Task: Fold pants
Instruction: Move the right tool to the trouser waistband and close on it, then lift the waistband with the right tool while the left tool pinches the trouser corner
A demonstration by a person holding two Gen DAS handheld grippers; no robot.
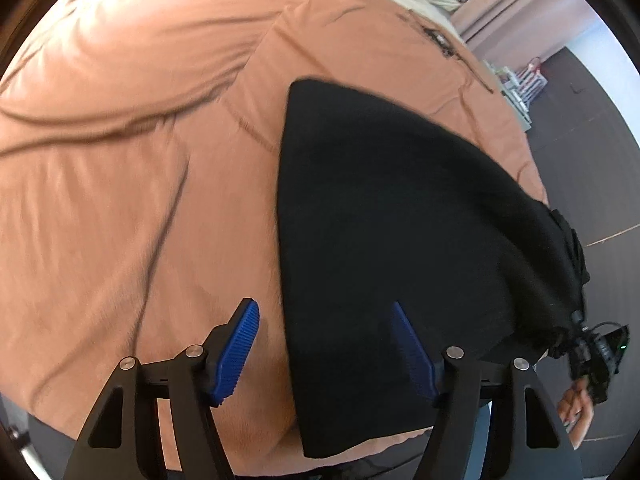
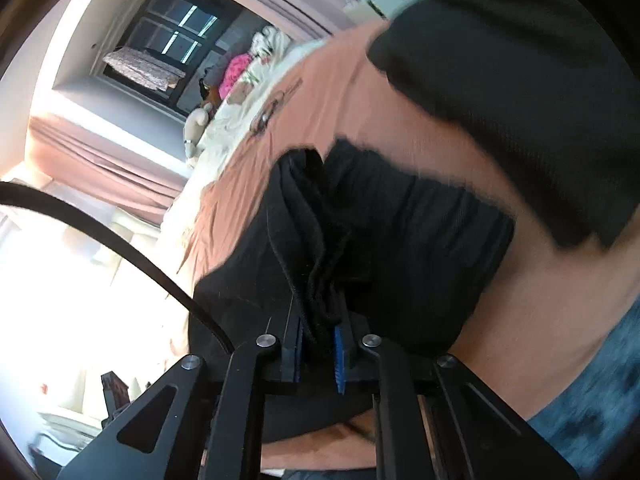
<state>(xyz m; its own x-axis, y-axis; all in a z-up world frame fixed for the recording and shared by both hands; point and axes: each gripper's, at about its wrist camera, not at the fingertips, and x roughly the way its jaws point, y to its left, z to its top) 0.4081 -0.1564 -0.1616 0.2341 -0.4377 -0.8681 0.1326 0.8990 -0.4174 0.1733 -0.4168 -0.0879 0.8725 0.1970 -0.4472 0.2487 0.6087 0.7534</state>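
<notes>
One pair of black pants (image 1: 380,216), soft knit, lying on the bed (image 1: 120,160) over its orange cover, near the edge.

Condition: limp and light by my reading, no stiffness; layers will slide on each other and sag from any single hold.

Holds: my right tool (image 2: 318,354) is pressed together on a bunched end with the drawstring (image 2: 316,292), which I take for the waistband, raised slightly off the cover. My left tool (image 1: 326,352) stands spread above the near edge, one pad over cloth, one over the cover, pinching nothing.

Handling note: I would take the near edge through all layers, well apart from the right hold, keeping the cloth taut between.
</notes>
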